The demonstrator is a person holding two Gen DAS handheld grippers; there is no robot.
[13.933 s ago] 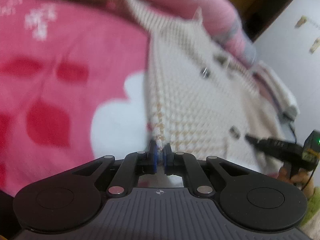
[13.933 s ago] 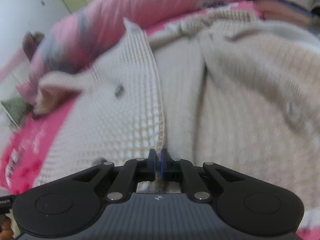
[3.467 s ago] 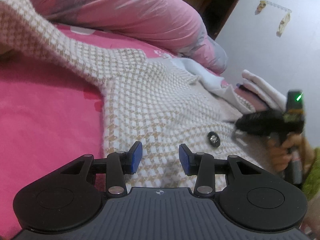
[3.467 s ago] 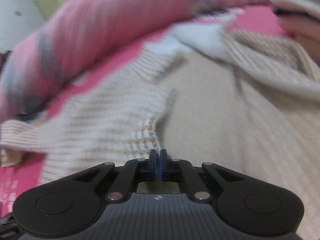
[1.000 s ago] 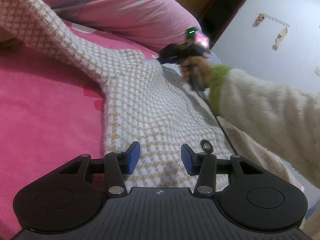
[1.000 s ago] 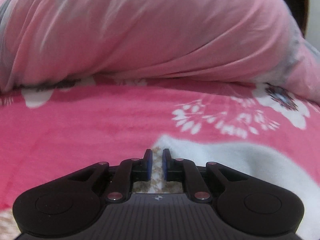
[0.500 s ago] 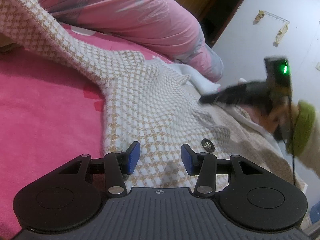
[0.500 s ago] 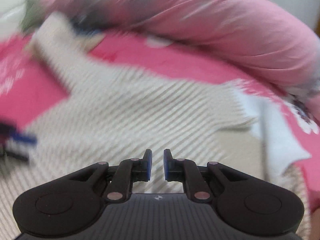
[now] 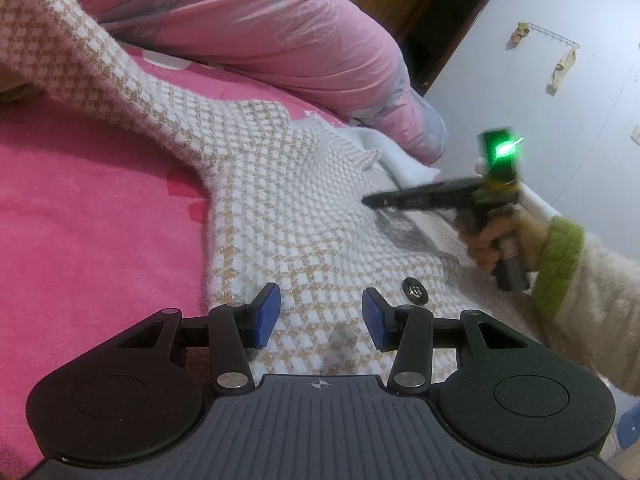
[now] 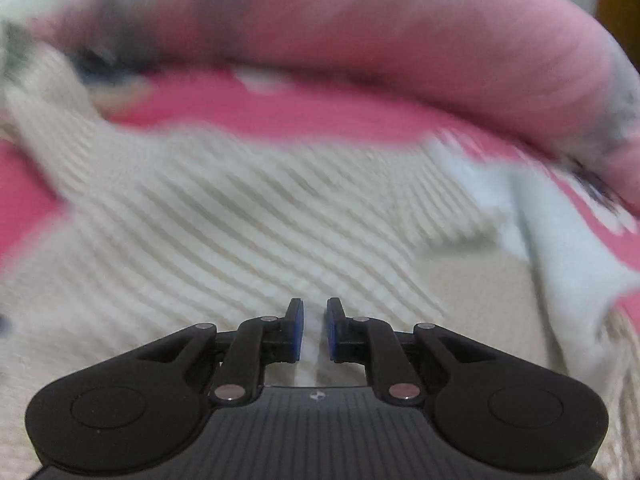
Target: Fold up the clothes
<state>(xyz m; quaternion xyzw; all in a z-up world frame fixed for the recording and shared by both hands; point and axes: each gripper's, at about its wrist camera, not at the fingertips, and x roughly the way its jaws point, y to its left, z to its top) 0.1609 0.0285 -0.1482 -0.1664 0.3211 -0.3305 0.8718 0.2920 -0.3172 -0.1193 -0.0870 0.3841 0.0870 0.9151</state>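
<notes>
A checked cardigan (image 9: 296, 208) lies spread on a bed (image 9: 88, 216) covered in bright pink, a pink duvet (image 9: 256, 28) heaped behind it. Beyond stand a white wall (image 9: 560, 8) and a dark doorway (image 9: 444, 28). The left gripper (image 9: 321, 316) is released above the cardigan; the right gripper (image 10: 315, 328) hovers slightly parted, holding nothing.

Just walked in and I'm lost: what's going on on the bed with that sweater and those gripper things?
A person is folding a checked knit cardigan spread on the pink bedspread, using a handheld gripper in each hand. Right now neither one holds it. The left gripper is open, its fingers over the lower front near a dark button. The right gripper hovers over the cardigan with a narrow gap between its fingers and nothing pinched; that view is blurred. One sleeve trails toward the pink duvet.
</notes>
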